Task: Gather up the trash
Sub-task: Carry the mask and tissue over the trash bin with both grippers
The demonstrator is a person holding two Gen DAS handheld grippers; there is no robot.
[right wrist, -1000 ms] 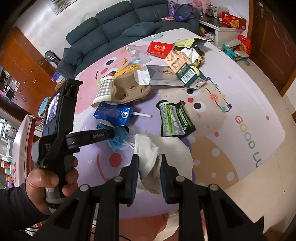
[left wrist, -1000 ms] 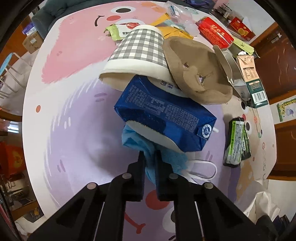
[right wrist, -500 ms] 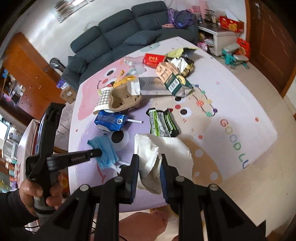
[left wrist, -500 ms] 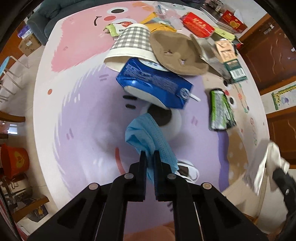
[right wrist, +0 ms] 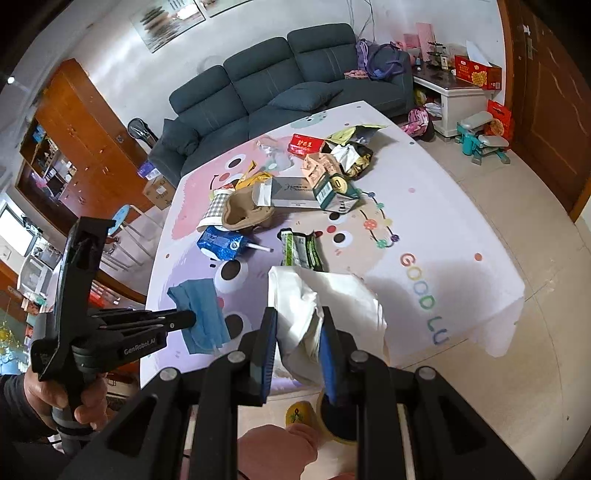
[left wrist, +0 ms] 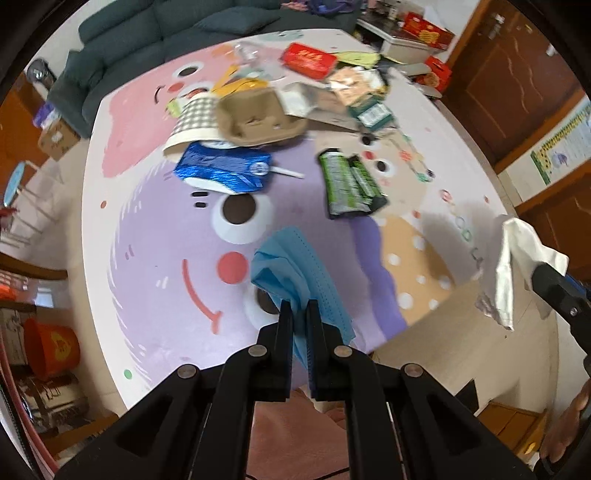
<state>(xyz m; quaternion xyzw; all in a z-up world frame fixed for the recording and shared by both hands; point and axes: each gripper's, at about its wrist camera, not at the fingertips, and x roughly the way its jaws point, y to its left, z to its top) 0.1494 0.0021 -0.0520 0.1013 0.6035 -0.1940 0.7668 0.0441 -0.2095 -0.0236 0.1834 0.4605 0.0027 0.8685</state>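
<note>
Above the cartoon play mat [left wrist: 155, 236], left fingers [left wrist: 286, 317] pinch a blue mask [left wrist: 291, 258]; right fingers [right wrist: 271, 328] clamp white tissue [right wrist: 325, 295]

A dark blue-grey sofa [right wrist: 295, 77] is set against a white wall [right wrist: 92, 33], and everything else is placed relative to it. Framed pictures [right wrist: 173, 18] are hung on the wall above it. In front of it a cartoon-printed play mat [right wrist: 424, 229] is spread over a pale tiled floor [right wrist: 535, 229]. To the left of the sofa a tall orange-brown wooden cabinet [right wrist: 85, 147] is seen, with a cardboard box [right wrist: 159, 192] on the floor near its base. To the right of the sofa a white low cabinet [right wrist: 458, 99] is placed, with a red box [right wrist: 476, 74] on top. Further right a brown wooden door [right wrist: 550, 110] is seen. The room is evenly lit.
</note>
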